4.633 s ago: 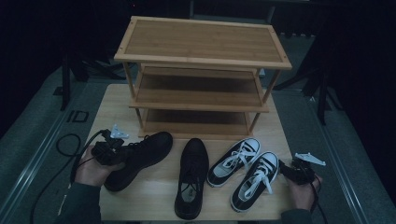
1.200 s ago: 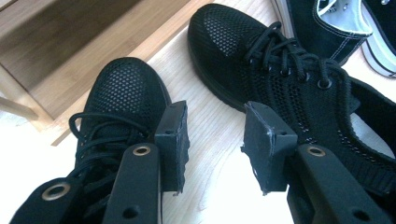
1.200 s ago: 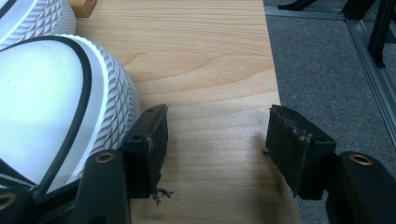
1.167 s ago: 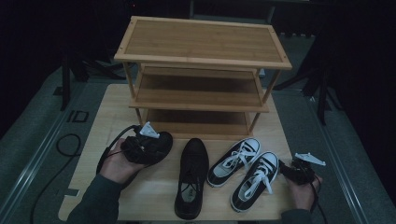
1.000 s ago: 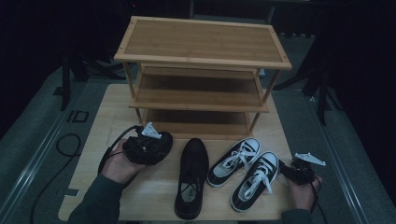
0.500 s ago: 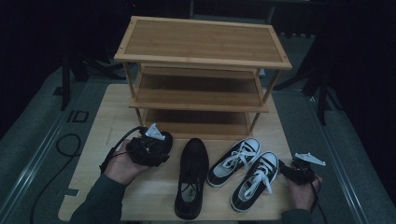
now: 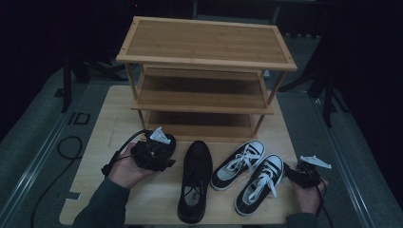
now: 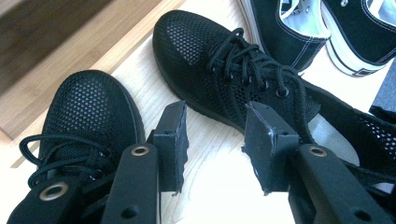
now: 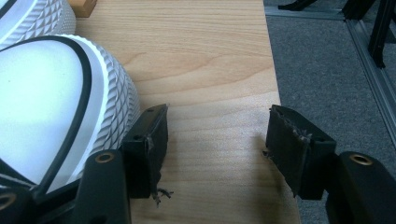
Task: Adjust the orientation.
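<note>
though nothing is pinched yet, the left tool (image 8: pixel 212 140) hangs with its jaws apart over bare wood, one black mesh shoe (image 8: pixel 88 121) just beside its left jaw and the second black mesh shoe (image 8: pixel 238 70) just past its right jaw. from the high view both shoes lie on the worktop (image 7: pixel 100 128) in front of the bamboo rack (image 7: pixel 204 71), the first mostly under the person's left hand (image 7: pixel 124 167).

these look light and soft: open knit uppers that would cave under a squeeze, thin cord laces, a firmer rubber edge round the sole. i'd judge the stiffened heel collar or the side wall near the lace holes the best place to take hold; the toe mesh would just fold and slip.

the right tool (image 9: pixel 217 144) rests open too, holding nothing, beside the ribbed white rubber toe of a canvas sneaker (image 9: pixel 56 112). that pair, black cloth with white laces, looks stiffer and a bit heavier. the rack's slatted shelves look smooth and hard.
</note>
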Demonstrator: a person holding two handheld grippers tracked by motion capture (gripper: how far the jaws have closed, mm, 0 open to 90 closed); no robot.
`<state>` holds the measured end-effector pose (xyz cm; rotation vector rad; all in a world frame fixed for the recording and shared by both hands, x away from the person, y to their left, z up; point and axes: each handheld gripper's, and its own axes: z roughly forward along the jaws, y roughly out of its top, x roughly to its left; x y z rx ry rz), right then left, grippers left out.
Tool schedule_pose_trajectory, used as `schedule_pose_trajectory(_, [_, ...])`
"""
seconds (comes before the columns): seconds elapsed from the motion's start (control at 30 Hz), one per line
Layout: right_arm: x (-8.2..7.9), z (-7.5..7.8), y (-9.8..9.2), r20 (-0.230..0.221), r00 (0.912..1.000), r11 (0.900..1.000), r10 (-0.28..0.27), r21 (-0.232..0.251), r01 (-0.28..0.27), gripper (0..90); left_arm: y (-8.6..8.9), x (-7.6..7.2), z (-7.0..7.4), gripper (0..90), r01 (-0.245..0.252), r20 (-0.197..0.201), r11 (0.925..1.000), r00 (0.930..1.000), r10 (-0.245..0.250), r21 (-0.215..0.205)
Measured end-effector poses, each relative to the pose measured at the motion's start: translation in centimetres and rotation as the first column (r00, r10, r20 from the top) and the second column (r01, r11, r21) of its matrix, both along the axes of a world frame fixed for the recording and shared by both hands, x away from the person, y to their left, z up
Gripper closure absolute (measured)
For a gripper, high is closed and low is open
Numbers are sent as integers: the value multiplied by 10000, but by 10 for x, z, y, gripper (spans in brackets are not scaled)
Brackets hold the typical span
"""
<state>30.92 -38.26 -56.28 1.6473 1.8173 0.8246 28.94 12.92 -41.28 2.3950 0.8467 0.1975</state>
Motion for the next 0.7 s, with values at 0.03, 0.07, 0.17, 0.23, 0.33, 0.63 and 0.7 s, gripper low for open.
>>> schedule_pose_trajectory(0.03, [0,0,0,0,10000,10000,-1,1,1,384,0,0,0,592,40,-16,10000,10000,-40,6])
schedule_pose_trajectory(0.07, [0,0,0,2,10000,10000,0,-3,0,384,-1,0,0,592,42,-17,10000,10000,-42,4])
schedule_pose_trajectory(0.17, [0,0,0,0,10000,10000,-1,0,1,384,-2,-1,0,592,110,-38,9999,9999,-110,-1])
schedule_pose_trajectory(0.23, [0,0,0,0,10000,10000,0,0,0,384,-3,-1,0,592,132,-57,9999,9999,-132,5])
schedule_pose_trajectory(0.33, [0,0,0,0,10000,10000,0,-1,0,384,-5,-2,0,592,198,-62,9998,9998,-198,20])
schedule_pose_trajectory(0.63, [0,0,0,1,10000,10000,1,-3,-1,384,-10,-2,1,591,352,-122,9994,9993,-352,48])
schedule_pose_trajectory(0.7, [0,0,0,0,10000,10000,-1,0,1,384,-12,-2,1,592,395,-129,9992,9991,-394,30])
